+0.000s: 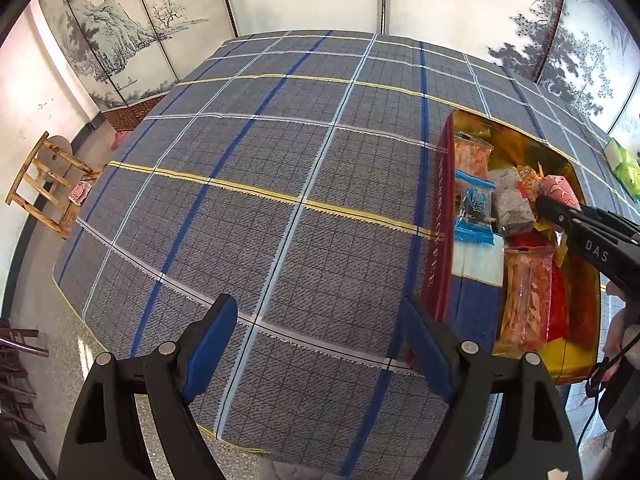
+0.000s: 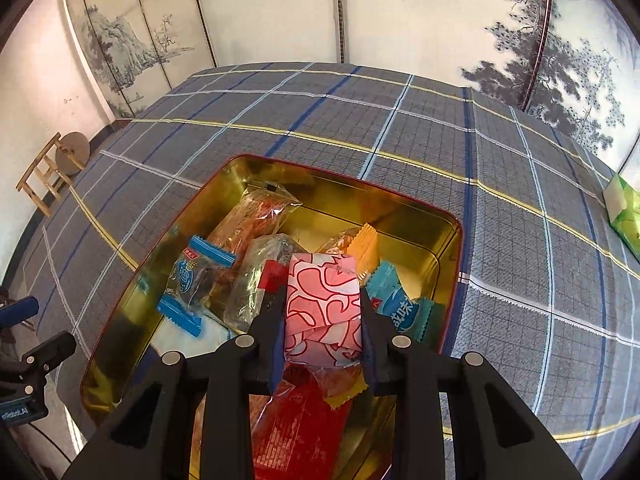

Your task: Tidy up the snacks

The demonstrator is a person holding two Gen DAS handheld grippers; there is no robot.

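My right claw (image 2: 322, 312) clamps a pink packet (image 2: 322, 300) over the nearly full tin (image 2: 400, 200); a green pack (image 2: 624, 216) waits beyond it.

Both grippers are pointed steeply downward, one closed on a load and one spread.

The right gripper (image 2: 322, 320) is clamped on a pink-and-white wrapped snack (image 2: 322, 304), which is pinched between its blue-padded fingers (image 2: 276, 344) and projects ahead of the tips. The left gripper (image 1: 320, 344) is held with its jaws wide apart and nothing between its blue pads (image 1: 210, 344); the right gripper's black fingers are seen well off to its right.
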